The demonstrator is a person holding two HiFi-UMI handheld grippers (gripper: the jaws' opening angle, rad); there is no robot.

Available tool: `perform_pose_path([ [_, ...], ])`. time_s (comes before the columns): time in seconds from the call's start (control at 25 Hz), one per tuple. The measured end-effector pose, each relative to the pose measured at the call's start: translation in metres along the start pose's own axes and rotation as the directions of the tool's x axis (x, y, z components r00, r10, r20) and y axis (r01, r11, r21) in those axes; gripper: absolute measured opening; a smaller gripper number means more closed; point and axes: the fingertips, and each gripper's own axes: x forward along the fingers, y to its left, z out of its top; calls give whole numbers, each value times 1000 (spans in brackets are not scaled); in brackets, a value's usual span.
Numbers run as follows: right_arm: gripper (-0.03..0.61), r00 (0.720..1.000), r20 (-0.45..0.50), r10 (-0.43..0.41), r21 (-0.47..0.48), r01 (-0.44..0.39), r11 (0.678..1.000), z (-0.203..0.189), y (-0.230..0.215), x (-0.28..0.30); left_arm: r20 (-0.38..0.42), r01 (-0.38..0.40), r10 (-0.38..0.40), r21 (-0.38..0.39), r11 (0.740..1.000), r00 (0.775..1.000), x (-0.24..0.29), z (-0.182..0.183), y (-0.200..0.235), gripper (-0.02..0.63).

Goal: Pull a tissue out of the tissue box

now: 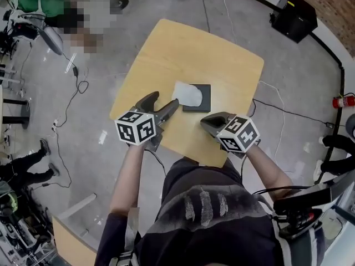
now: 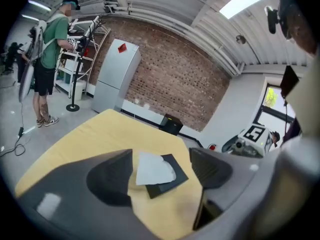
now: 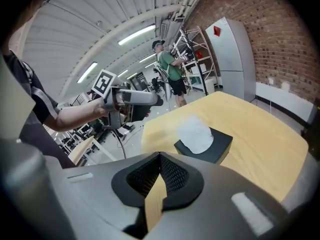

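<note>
Left tool [image 1: 165, 102] angled down, jaws apart, facing tissue box [image 1: 203, 97]; right tool [image 1: 203, 121] alongside, closed, empty

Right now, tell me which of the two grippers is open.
The left gripper: its jaws stand wide apart, aimed at the tissue sticking out of the black tissue box. The right gripper has its jaws together, empty.

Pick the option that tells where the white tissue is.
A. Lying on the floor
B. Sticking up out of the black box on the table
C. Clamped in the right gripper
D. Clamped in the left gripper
B: the tissue sticks up from the black box on the table. The left gripper is open and short of it, and the right gripper is shut on nothing.
</note>
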Motion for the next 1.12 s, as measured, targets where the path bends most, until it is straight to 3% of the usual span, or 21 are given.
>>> perform_pose_path([
  [0.24, -2, 1000, -30, 3, -59, -5, 998, 3, -5, 0, -100, -14, 13, -4, 1000, 995, 41, -16, 21, 402],
  [0.44, -2, 999, -36, 1, -21, -2, 1000, -9, -13, -4, -110, -15, -4, -171, 985, 994, 76, -22, 34, 424],
  [0.8, -2, 1000, 5, -6, 71, 6, 997, -23, -18, -14, -188, -9, -33, -217, 976, 982, 107, -44, 39, 420],
  [1.0, -2, 1000, 4, -17, 110, 17, 994, -36, -23, -20, -197, 0, -52, -257, 966, 979, 106, -56, 39, 358],
  [1.12, -2, 1000, 13, -6, 130, 4, 991, -38, -21, -23, -176, 6, -59, -289, 957, 983, 104, -56, 37, 258],
])
